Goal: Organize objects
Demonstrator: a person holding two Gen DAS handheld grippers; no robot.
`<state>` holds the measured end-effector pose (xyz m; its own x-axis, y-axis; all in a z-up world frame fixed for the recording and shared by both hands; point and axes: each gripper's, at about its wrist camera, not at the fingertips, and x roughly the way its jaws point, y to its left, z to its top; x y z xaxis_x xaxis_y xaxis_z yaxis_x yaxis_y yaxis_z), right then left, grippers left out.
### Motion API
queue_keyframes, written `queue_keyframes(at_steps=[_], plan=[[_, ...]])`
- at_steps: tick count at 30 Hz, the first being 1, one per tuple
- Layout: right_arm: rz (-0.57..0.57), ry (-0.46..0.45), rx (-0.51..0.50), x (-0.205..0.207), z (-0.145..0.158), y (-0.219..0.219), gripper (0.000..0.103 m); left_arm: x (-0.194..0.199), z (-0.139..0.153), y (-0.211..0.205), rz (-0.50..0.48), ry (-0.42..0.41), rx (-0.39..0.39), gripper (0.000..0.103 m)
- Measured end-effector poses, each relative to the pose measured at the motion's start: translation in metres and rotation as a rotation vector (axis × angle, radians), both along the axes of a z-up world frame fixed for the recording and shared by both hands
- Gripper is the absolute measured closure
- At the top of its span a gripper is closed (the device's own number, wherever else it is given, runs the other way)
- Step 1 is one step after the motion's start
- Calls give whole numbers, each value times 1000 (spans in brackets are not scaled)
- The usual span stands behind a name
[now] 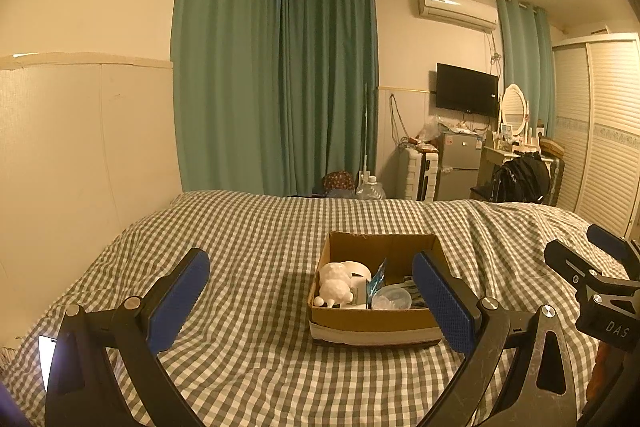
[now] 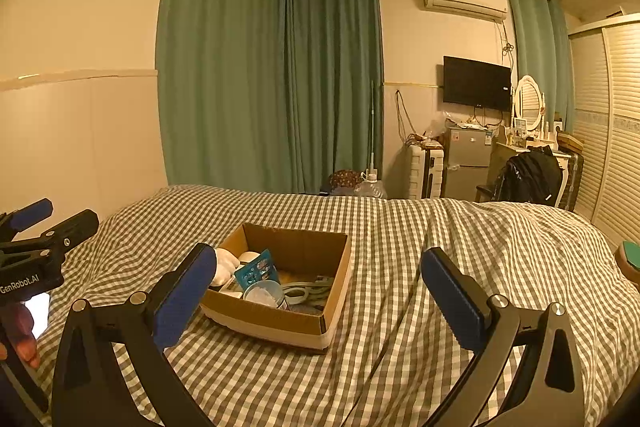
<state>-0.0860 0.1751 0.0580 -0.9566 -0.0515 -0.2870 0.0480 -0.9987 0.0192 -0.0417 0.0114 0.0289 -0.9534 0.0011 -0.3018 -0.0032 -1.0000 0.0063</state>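
Left wrist view: left gripper [image 1: 310, 301] hung over the bed [image 1: 248, 227], fingers [image 1: 178, 301] wide apart w/ nothing between them but the checked cover. A cardboard box [image 1: 374, 321] sat on the bed roughly mid-width, nearer the near edge than the far one; the right-hand finger overlapped its right side in the view. Inside the box: a white figurine [image 1: 334, 285] at the left wall, a white tape roll [image 1: 358, 269] behind it, a blue packet [image 1: 376, 281] standing in the middle, a clear lid [image 1: 392, 299] by the front wall. Other bits at the right too dark to tell. The right gripper [image 1: 592, 267] showed at the right edge of the view, over the bed's right side, apart from the box.

Right wrist view: right gripper [image 2: 320, 291] also over the bed, fingers [image 2: 452, 295] spread wide, empty. The box [image 2: 280, 323] lay left of centre, open top; left-hand finger overlapped its near-left corner. Figurine, packet and lid visible inside, plus pale scissors [image 2: 306, 291] at the right. The left gripper [image 2: 38, 227] was at the left edge of the view, w/ part of a hand [image 2: 20, 331] below it. Curtains [image 2: 260, 79], TV [image 2: 476, 83] and a small fridge [image 2: 466, 163] stood past the bed's far edge.
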Motion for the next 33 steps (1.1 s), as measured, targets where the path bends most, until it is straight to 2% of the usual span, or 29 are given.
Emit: queue_keyframes(at_steps=[33], plan=[[-1, -26, -2, -14, -9, -8, 0, -3, -4, 3, -4, -21, -6, 0]])
